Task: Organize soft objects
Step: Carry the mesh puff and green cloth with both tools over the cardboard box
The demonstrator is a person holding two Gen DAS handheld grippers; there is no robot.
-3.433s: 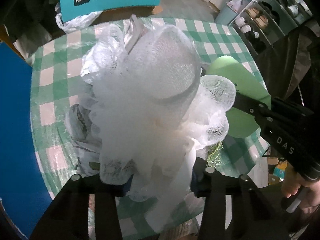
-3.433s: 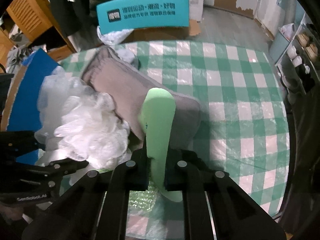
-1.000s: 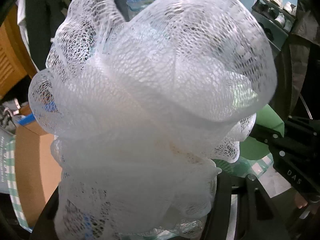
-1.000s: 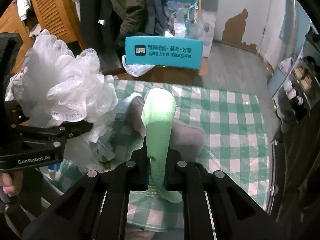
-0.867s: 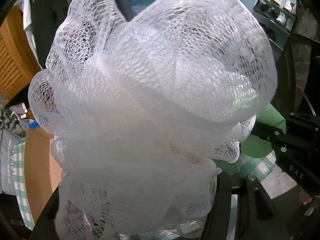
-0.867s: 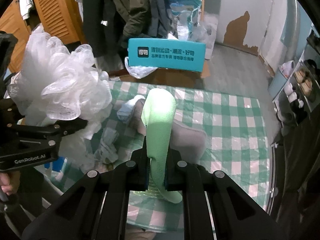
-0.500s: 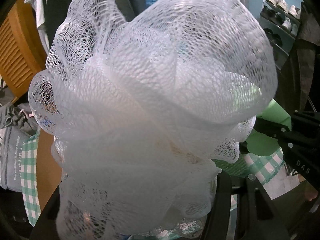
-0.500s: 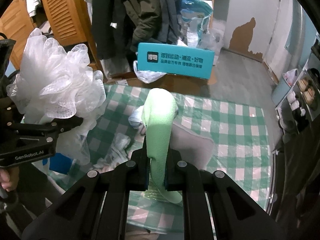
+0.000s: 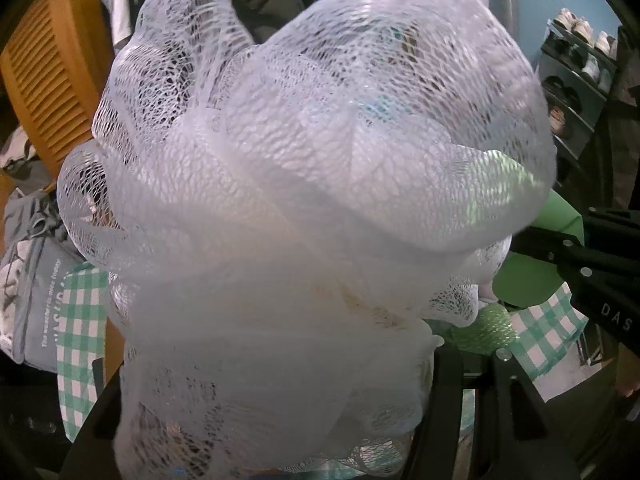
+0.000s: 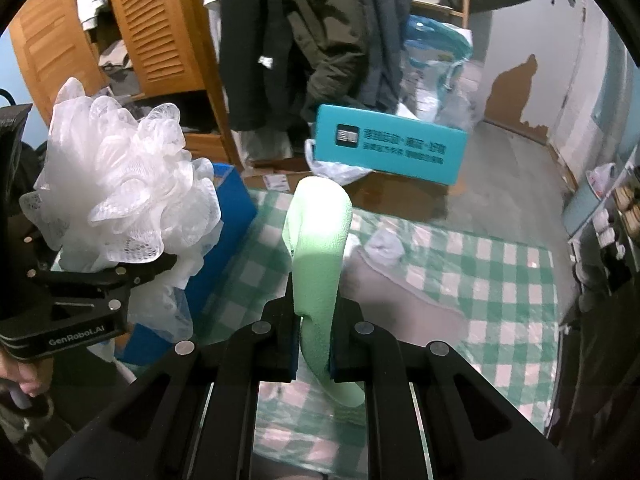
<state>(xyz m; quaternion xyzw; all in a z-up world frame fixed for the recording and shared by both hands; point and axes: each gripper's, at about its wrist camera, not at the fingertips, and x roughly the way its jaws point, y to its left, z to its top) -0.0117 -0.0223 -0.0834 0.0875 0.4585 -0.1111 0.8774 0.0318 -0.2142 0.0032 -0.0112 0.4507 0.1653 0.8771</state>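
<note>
A white mesh bath pouf point(image 9: 304, 208) fills the left wrist view, and my left gripper point(image 9: 272, 380) is shut on its lower part. From the right wrist view the same pouf point(image 10: 120, 200) hangs in the air at the left, above the left gripper point(image 10: 100, 276). My right gripper point(image 10: 314, 320) is shut on a folded light green foam sheet point(image 10: 320, 248) that stands up between its fingers. The foam sheet point(image 9: 524, 284) and right gripper point(image 9: 560, 248) also show at the right edge of the left wrist view. Both loads are held above the table.
A table with a green checked cloth point(image 10: 480, 280) carries a grey cushion point(image 10: 392, 300). A blue box point(image 10: 224, 240) stands at its left edge, a teal box point(image 10: 388, 148) behind it. A louvred wooden wardrobe point(image 10: 160, 40), hanging coats point(image 10: 340, 32) and a grey bag point(image 9: 32, 288) surround it.
Both grippers rose and drifted with their loads still held. The table and teal box slid lower and rightward in the right wrist view. The grey bag came into the left wrist view.
</note>
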